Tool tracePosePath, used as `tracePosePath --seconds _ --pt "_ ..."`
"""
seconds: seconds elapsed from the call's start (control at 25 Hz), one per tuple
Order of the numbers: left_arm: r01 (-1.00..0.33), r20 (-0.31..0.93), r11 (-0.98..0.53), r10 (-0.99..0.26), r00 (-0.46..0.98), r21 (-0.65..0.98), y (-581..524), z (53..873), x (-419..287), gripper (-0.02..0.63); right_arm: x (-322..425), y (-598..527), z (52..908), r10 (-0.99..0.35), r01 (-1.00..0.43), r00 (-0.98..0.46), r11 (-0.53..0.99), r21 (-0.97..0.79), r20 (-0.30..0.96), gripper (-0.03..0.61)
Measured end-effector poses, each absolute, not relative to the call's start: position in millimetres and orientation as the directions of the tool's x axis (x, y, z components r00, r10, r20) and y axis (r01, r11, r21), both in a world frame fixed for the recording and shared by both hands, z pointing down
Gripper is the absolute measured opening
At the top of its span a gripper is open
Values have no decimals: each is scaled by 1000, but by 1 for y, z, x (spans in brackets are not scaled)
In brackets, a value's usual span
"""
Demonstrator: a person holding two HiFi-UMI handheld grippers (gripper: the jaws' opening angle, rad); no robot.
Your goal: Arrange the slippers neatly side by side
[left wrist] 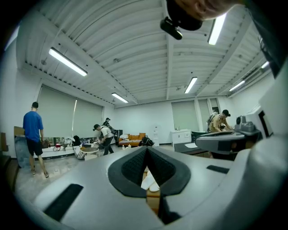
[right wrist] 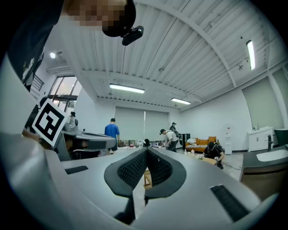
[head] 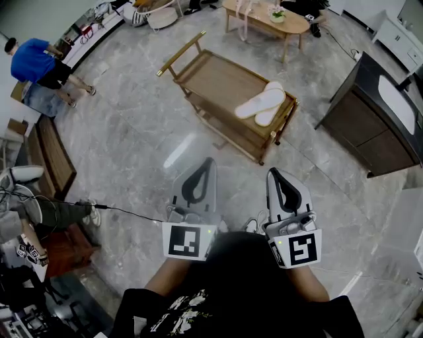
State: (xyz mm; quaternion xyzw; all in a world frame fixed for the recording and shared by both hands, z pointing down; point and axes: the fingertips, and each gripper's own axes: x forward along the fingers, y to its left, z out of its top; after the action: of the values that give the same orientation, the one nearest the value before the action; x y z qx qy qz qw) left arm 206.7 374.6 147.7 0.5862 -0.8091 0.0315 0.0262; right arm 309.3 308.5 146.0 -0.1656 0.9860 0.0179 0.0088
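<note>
Fingers [left wrist: 128, 168] of the left gripper [left wrist: 146, 149] are pressed together with nothing between them, and the fingers [right wrist: 129, 173] of the right gripper [right wrist: 146, 150] are closed the same way, also empty. From the head view both tools are held level, close in front of the person's body, the left gripper [head: 210, 161] and the right gripper [head: 272, 171] side by side and apart from each other, each pointing out over the grey marble floor [head: 132, 152] toward a low wooden table [head: 218, 82]. Their marker cubes sit nearest the body.

The two white slippers [head: 261, 104] lie on the top shelf of that table, at its right end, well apart from both grippers. They touch each other but are not parallel – they meet at the far end and fan apart at the near end. In the left gripper view a small part of the slippers [left wrist: 149, 182] shows through the notch below the closed tips, resting on the wooden edge.

A dark cabinet [head: 370, 129] with a white top stands to the right of the table, and a lighter coffee table [head: 264, 20] stands farther back. At the far left a person [head: 36, 63] in a blue shirt stands on the floor – far from the grippers and the slippers
</note>
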Motion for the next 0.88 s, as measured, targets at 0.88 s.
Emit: tracePosePath --seconds 0.88 --pt "-922 118 384 -915 -386 -43 387 166 257 -8 354 306 180 -259 -259 -966 966 -21 27 -9"
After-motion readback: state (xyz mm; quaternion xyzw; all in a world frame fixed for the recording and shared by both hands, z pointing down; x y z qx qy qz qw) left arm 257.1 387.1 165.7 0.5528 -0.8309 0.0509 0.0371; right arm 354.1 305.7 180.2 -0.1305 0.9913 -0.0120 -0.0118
